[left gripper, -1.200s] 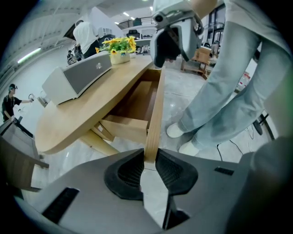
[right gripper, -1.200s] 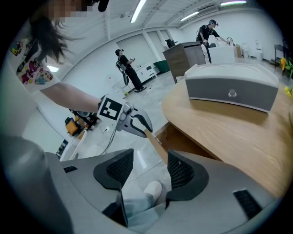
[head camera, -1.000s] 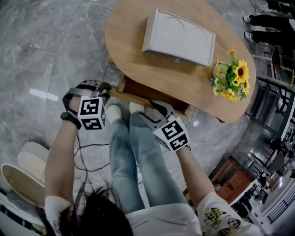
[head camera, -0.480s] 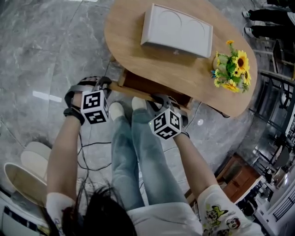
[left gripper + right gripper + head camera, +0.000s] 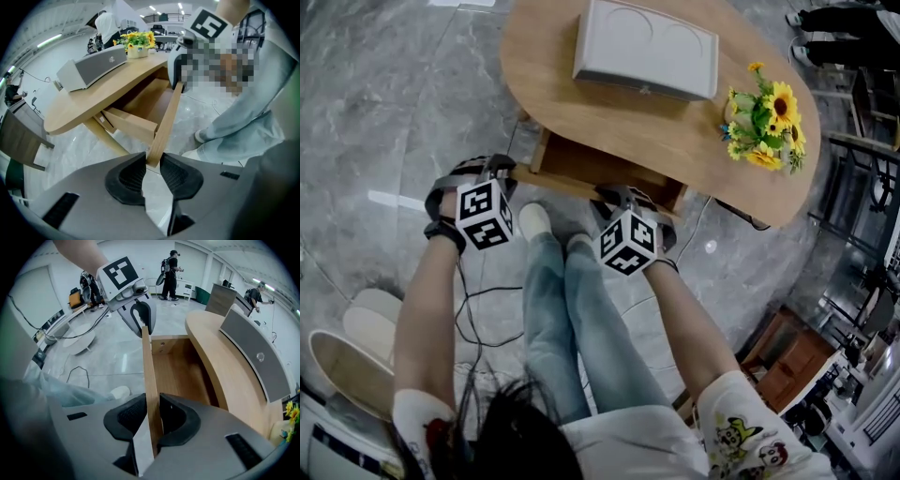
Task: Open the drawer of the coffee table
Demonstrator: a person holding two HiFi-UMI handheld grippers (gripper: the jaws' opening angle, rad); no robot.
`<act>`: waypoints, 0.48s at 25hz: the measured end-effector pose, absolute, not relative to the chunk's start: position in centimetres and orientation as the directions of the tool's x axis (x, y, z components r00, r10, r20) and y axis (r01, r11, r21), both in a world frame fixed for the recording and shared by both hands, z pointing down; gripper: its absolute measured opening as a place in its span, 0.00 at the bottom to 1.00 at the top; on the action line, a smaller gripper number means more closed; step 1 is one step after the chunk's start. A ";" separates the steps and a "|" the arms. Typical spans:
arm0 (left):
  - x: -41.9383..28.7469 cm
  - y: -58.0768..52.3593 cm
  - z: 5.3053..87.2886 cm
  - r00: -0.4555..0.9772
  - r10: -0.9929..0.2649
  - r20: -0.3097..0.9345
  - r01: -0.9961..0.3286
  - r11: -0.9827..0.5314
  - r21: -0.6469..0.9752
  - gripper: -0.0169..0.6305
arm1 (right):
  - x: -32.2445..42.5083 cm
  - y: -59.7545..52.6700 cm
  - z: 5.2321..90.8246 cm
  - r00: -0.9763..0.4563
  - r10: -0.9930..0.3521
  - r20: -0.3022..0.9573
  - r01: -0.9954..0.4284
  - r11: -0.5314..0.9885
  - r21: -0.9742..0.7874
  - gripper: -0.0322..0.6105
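Nearest, blue-jeaned legs (image 5: pixel 581 309) over the grey marble floor (image 5: pixel 394 112). Left gripper (image 5: pixel 152 159) pinches the left end of the pale wooden drawer front (image 5: pixel 166 122). Its pads seem to touch both faces, though the jaws have just eased slightly wider. Right gripper (image 5: pixel 152 401) has just been closing and now clamps the same board near its other end. The shallow light-wood drawer (image 5: pixel 591 164) stands part-way out from under the oval light-wood coffee table (image 5: pixel 572 103). Farther on the top are a flat grey rectangular tray (image 5: pixel 645 47), then a bunch of yellow sunflowers (image 5: pixel 766 117).
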State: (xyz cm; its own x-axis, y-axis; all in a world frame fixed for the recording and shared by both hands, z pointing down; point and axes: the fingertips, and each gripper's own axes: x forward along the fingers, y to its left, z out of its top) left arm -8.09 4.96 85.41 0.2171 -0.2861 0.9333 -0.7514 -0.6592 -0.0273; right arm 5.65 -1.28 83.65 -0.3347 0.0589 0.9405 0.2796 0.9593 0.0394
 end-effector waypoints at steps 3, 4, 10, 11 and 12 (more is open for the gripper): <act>-7.5 6.7 85.7 0.211 -0.261 0.942 -0.740 -0.673 -0.021 0.15 | 6.4 0.7 83.8 -0.333 0.084 0.939 0.314 0.949 0.027 0.16; -7.2 7.2 85.8 0.213 -0.255 0.943 -0.737 -0.676 -0.017 0.15 | 6.7 1.2 83.9 -0.331 0.088 0.939 0.318 0.948 0.023 0.16; -5.6 10.6 86.3 0.206 -0.233 0.950 -0.747 -0.665 -0.001 0.15 | 8.2 4.7 84.5 -0.308 0.121 0.944 0.353 0.936 -0.005 0.16; -5.3 11.1 86.4 0.207 -0.231 0.951 -0.748 -0.664 0.001 0.15 | 8.6 5.2 84.5 -0.304 0.123 0.945 0.357 0.934 -0.007 0.16; -5.0 11.6 86.4 0.208 -0.227 0.951 -0.748 -0.663 0.005 0.15 | 8.8 5.6 84.6 -0.301 0.124 0.946 0.360 0.933 -0.008 0.16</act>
